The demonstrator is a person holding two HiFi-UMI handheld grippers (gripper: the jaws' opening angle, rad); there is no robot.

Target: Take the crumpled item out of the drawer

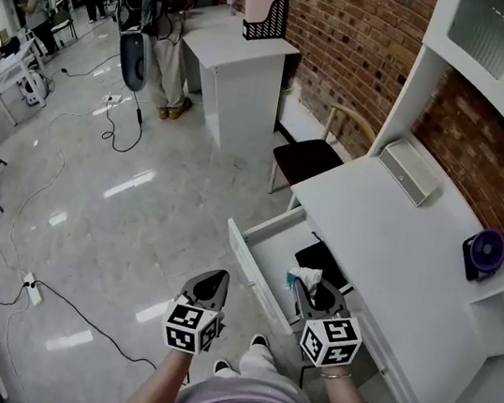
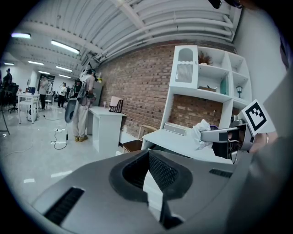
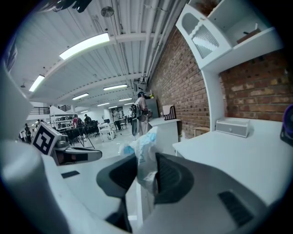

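Note:
The crumpled white and blue item (image 1: 304, 277) is pinched in my right gripper (image 1: 310, 293), which hangs just above the open white drawer (image 1: 259, 265) of the desk (image 1: 395, 256). In the right gripper view the item (image 3: 144, 151) stands up between the two dark pads of my right gripper (image 3: 146, 170). My left gripper (image 1: 212, 282) hovers to the left of the drawer front, over the floor, its tips together with nothing in them. The left gripper view looks past the left gripper (image 2: 147, 176) at the right gripper (image 2: 224, 135) and the item (image 2: 201, 130).
Something black (image 1: 324, 258) lies inside the drawer. A grey box (image 1: 410, 172) and a purple fan (image 1: 486, 250) sit on the desk under the shelf unit (image 1: 484, 52). A chair (image 1: 306, 157) stands at the desk's far end. A second desk (image 1: 242, 52), a person (image 1: 165, 2) and floor cables (image 1: 74, 305) lie beyond.

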